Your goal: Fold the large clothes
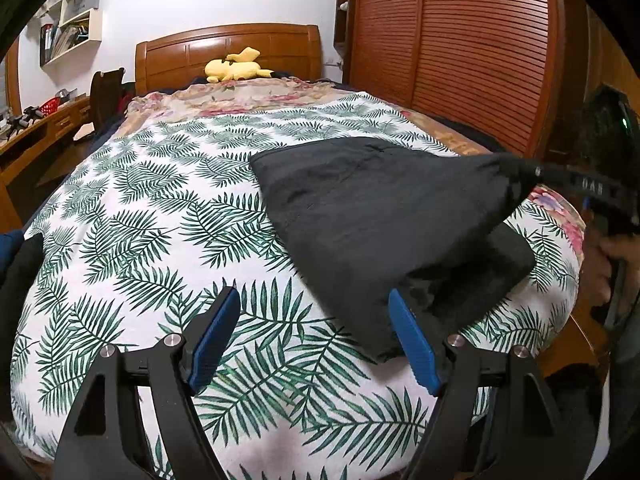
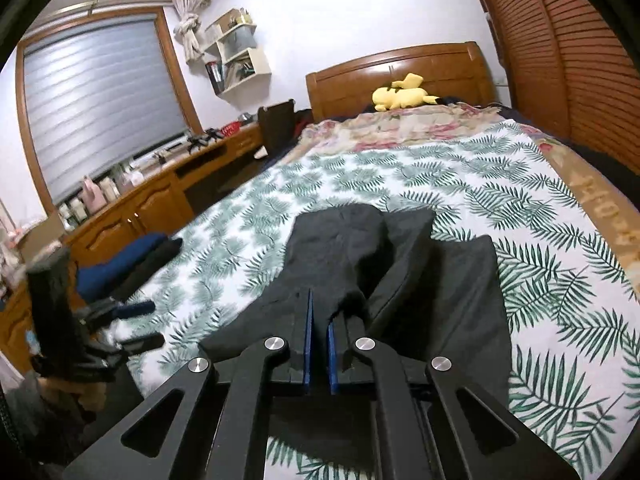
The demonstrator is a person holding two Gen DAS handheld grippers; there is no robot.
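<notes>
A black garment [image 1: 360, 220] lies on the leaf-print bedspread [image 1: 152, 220], its right corner pulled up into a peak. My right gripper [image 1: 536, 170], held by a hand at the right edge, is shut on that corner. In the right wrist view the blue pads of the right gripper [image 2: 320, 312] pinch a bunched fold of the black garment [image 2: 360, 248], which drapes away over the bedspread [image 2: 560, 240]. My left gripper [image 1: 314, 300] is open above the bedspread, its right finger just beside the garment's near corner with nothing between the pads. The left gripper [image 2: 152, 324] shows blurred at the left.
Folded navy and black clothes [image 2: 132, 260] sit at the bed's left edge. A yellow plush toy [image 1: 236, 68] lies by the wooden headboard [image 1: 228, 46]. A slatted wardrobe [image 1: 460, 40] stands along the right side, a wooden desk [image 2: 140, 200] along the left.
</notes>
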